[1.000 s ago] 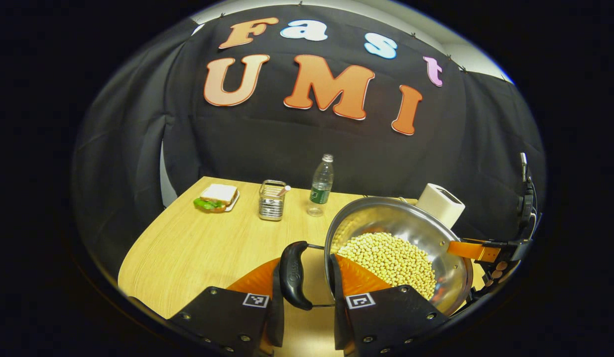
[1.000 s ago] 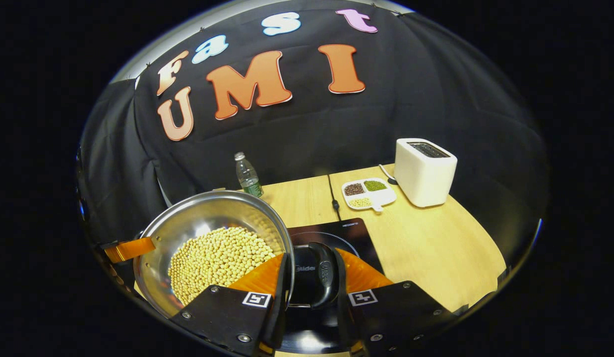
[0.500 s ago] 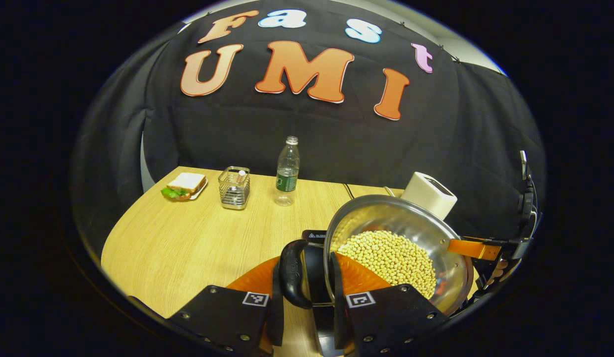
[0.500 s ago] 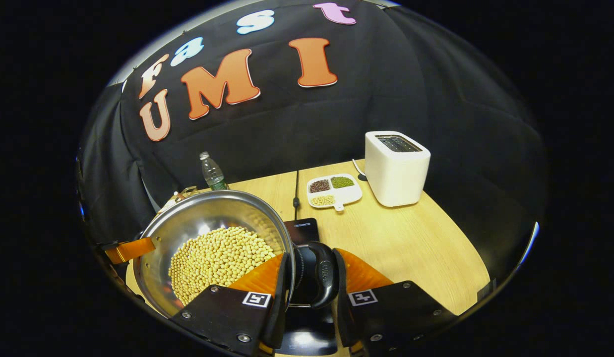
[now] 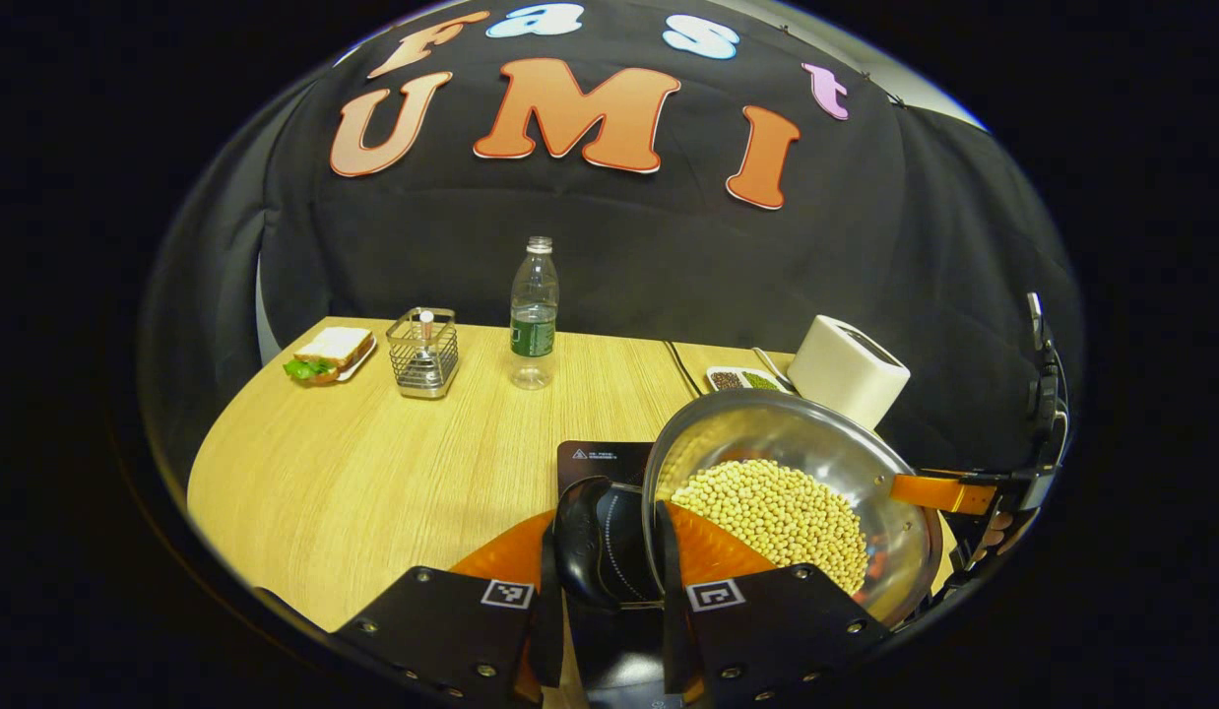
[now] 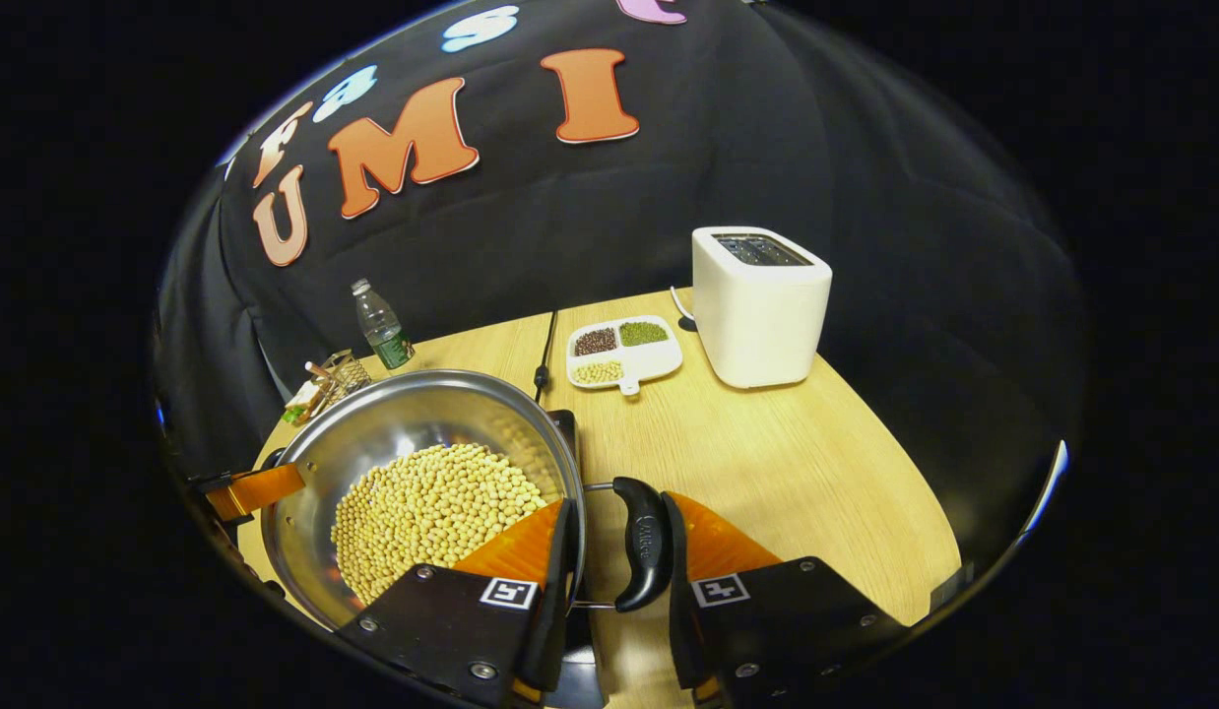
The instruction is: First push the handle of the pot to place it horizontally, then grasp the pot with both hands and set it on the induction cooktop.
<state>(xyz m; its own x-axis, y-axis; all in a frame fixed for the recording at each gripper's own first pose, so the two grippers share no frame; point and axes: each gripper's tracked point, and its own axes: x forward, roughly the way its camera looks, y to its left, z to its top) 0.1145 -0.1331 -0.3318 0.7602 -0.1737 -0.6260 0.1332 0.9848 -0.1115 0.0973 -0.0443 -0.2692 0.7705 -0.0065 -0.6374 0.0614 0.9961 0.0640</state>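
My left tongs (image 5: 607, 591) are clamped on the pot's left handle (image 5: 582, 542), and my right tongs (image 6: 614, 576) on its right handle (image 6: 641, 542). The pot (image 6: 417, 483) hangs between them, above the cooktop (image 5: 602, 463), full of soybeans (image 6: 427, 512). I think the danger is tilt: if one hand goes lower, the beans can slide and spill, or a handle can slip from the fingers. Farther off stand a toaster (image 6: 759, 305) and a bottle (image 5: 534, 315).

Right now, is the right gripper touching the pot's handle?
Touching. The right gripper view shows the right gripper with one finger against the pot rim and the other against the black side handle.
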